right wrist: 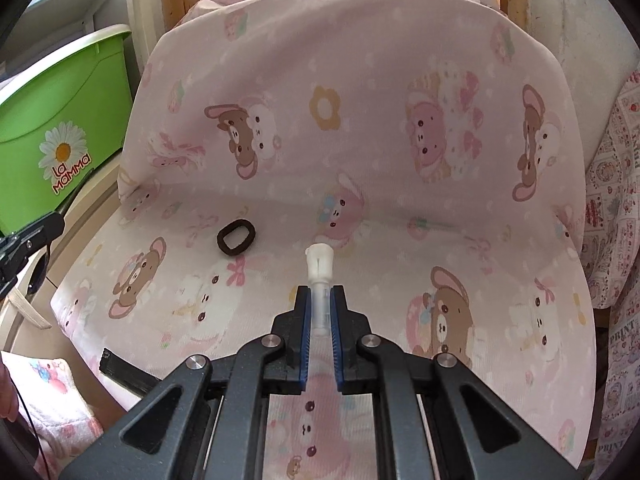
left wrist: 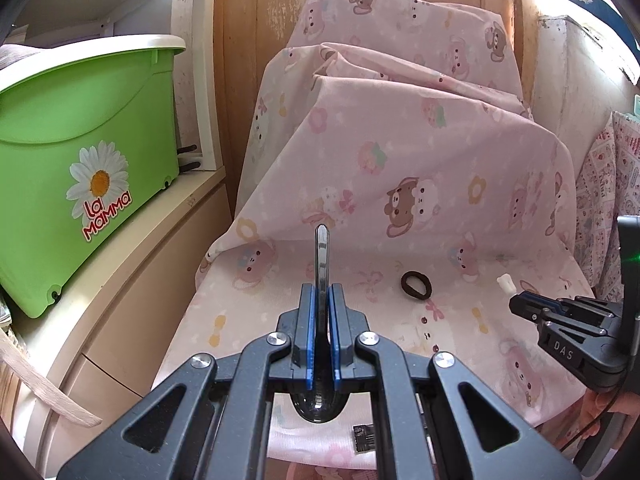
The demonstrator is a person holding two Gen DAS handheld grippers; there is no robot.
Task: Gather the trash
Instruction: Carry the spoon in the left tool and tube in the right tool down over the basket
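My left gripper (left wrist: 319,292) is shut on a black plastic spoon (left wrist: 321,256); its handle sticks forward and its bowl hangs below the jaws. My right gripper (right wrist: 319,294) is shut on a small white and clear plastic tube (right wrist: 319,264), whose white capped end pokes out ahead of the pads. Both hover over a pink cartoon-print sheet (right wrist: 360,140). A dark brown hair tie (right wrist: 236,237) lies flat on the sheet, left of the tube. In the left wrist view the hair tie (left wrist: 415,285) lies between the two grippers, with the right gripper (left wrist: 520,306) and the tube (left wrist: 505,282) at right.
A green plastic bin (left wrist: 80,152) with a daisy sticker stands on a cream cabinet (left wrist: 132,280) left of the sheet. A small black packet (left wrist: 364,438) lies under my left gripper. Patterned fabric (right wrist: 616,220) hangs at right. A wooden door (left wrist: 248,60) stands behind.
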